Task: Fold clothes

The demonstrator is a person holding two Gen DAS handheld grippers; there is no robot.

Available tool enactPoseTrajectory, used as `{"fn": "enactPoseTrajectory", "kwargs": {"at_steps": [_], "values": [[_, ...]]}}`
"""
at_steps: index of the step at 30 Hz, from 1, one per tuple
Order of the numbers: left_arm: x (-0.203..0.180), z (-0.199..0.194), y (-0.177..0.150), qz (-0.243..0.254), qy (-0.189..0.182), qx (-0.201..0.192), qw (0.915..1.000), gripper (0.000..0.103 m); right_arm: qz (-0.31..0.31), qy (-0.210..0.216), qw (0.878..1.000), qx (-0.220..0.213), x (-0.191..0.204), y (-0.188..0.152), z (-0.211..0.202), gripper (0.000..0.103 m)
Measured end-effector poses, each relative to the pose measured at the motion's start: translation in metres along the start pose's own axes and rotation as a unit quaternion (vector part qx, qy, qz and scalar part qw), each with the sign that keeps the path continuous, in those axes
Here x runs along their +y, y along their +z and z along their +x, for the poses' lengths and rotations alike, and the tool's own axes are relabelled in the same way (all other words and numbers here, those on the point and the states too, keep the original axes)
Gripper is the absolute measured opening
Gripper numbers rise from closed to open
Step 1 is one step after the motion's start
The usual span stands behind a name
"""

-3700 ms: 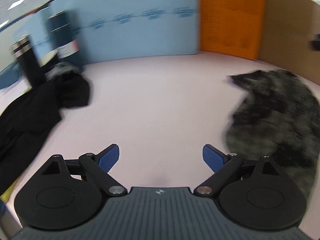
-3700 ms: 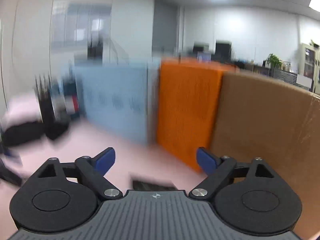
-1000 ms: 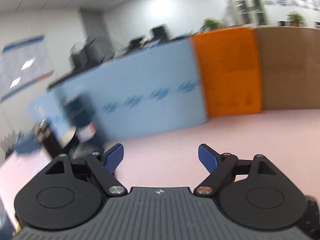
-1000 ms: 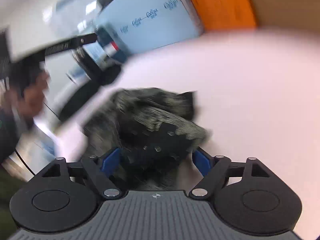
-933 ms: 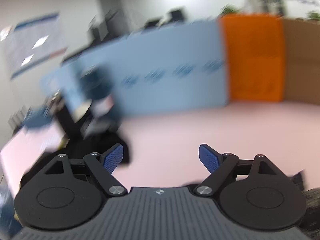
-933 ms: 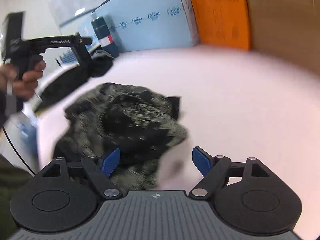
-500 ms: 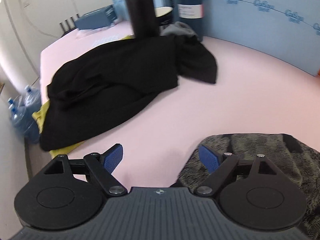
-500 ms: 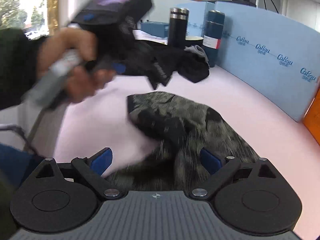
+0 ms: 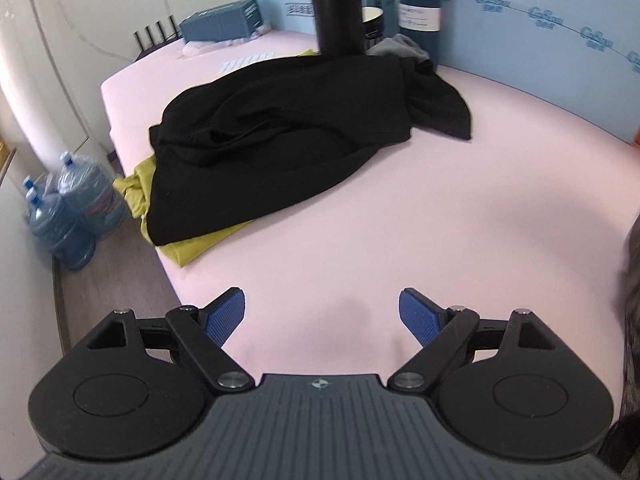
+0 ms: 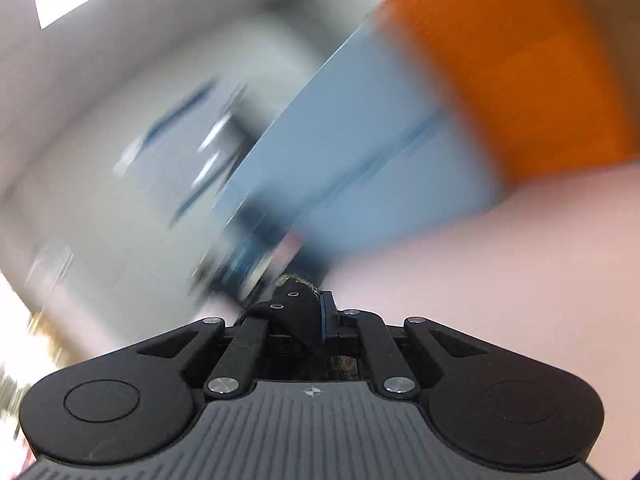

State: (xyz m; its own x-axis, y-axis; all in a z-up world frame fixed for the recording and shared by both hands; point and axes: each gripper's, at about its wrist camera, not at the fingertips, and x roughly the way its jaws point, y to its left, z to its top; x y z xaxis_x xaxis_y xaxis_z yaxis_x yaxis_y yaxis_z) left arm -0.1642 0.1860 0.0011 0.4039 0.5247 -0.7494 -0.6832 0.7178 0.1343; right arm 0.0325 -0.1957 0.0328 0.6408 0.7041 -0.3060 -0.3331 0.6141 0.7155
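My left gripper (image 9: pixel 322 314) hangs with jaws spread over bare pink tabletop (image 9: pixel 460 208). My right gripper (image 10: pixel 310 314) is closing its jaws, pinching a dark mottled garment (image 10: pixel 298 306). Farther off, a black garment (image 9: pixel 288 132) lies heaped.

Looks like an office corner: a pink-topped table (image 9: pixel 460 208) fenced in by blue foam boards (image 9: pixel 540 40), spare water jugs (image 9: pixel 86 200) on the floor, a router (image 9: pixel 154 38), flasks (image 9: pixel 339 4), a small carton (image 9: pixel 222 22) and white walls.
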Motion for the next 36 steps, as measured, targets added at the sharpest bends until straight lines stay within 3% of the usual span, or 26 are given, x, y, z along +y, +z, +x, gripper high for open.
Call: {"fn": "enactPoseTrajectory", "kwargs": {"at_steps": [2, 4, 7, 9, 10, 12, 14, 17, 20, 22, 23, 26, 30, 31, 32, 33, 34, 36], "values": [[-0.010, -0.005, -0.001, 0.019, -0.022, -0.009, 0.9995, 0.083, 0.056, -0.132, 0.987, -0.075, -0.044, 0.022, -0.034, 0.056], [-0.024, -0.010, -0.004, 0.045, -0.052, -0.016, 0.9975, 0.084, 0.067, -0.198, 0.974, -0.086, -0.073, 0.024, -0.067, 0.055], [-0.054, -0.017, -0.015, 0.117, -0.112, -0.023, 0.9865, 0.085, 0.026, -0.237, 0.968, -0.073, -0.082, 0.007, -0.108, 0.057], [-0.072, -0.025, -0.026, 0.172, -0.155, -0.033, 0.9722, 0.085, 0.008, -0.236, 0.970, -0.063, -0.082, -0.011, -0.125, 0.065], [-0.081, -0.030, -0.033, 0.204, -0.179, -0.041, 0.9617, 0.085, -0.006, -0.219, 0.975, -0.049, -0.078, -0.022, -0.127, 0.068], [-0.093, -0.040, -0.047, 0.247, -0.209, -0.060, 0.9442, 0.087, -0.046, -0.170, 0.984, -0.005, -0.065, -0.047, -0.130, 0.085], [-0.105, -0.046, -0.059, 0.274, -0.231, -0.071, 0.9310, 0.088, -0.092, -0.126, 0.987, 0.042, -0.051, -0.072, -0.130, 0.092], [-0.122, -0.053, -0.073, 0.309, -0.262, -0.074, 0.9110, 0.088, -0.190, -0.089, 0.972, 0.104, -0.022, -0.114, -0.114, 0.094], [-0.135, -0.061, -0.081, 0.343, -0.267, -0.098, 0.8953, 0.088, -0.258, -0.066, 0.954, 0.140, -0.001, -0.149, -0.097, 0.094], [-0.145, -0.061, -0.077, 0.347, -0.264, -0.108, 0.8935, 0.088, -0.259, -0.063, 0.954, 0.140, -0.001, -0.157, -0.088, 0.094], [-0.149, -0.060, -0.072, 0.343, -0.263, -0.108, 0.8951, 0.088, -0.251, -0.062, 0.956, 0.137, -0.003, -0.158, -0.084, 0.087], [-0.168, -0.042, -0.050, 0.311, -0.250, -0.080, 0.9135, 0.088, -0.191, -0.066, 0.972, 0.120, -0.018, -0.149, -0.071, 0.014], [-0.196, -0.015, -0.024, 0.272, -0.237, -0.031, 0.9321, 0.088, -0.150, -0.086, 0.982, 0.074, -0.034, -0.136, -0.080, 0.008], [-0.201, -0.012, -0.021, 0.272, -0.233, -0.034, 0.9331, 0.076, -0.148, -0.095, 0.983, 0.063, -0.036, -0.133, -0.086, 0.007], [-0.207, -0.010, -0.019, 0.274, -0.229, -0.046, 0.9328, 0.058, -0.144, -0.107, 0.982, 0.050, -0.039, -0.130, -0.094, 0.007], [-0.214, -0.008, -0.018, 0.280, -0.221, -0.052, 0.9325, 0.020, -0.139, -0.130, 0.981, 0.034, -0.043, -0.126, -0.104, 0.007], [-0.218, -0.007, -0.015, 0.285, -0.216, -0.055, 0.9323, 0.008, -0.133, -0.161, 0.978, 0.016, -0.049, -0.122, -0.116, 0.007], [-0.225, -0.003, -0.005, 0.292, -0.210, -0.066, 0.9309, 0.007, -0.104, -0.250, 0.962, -0.026, -0.064, -0.115, -0.145, 0.007]]}}
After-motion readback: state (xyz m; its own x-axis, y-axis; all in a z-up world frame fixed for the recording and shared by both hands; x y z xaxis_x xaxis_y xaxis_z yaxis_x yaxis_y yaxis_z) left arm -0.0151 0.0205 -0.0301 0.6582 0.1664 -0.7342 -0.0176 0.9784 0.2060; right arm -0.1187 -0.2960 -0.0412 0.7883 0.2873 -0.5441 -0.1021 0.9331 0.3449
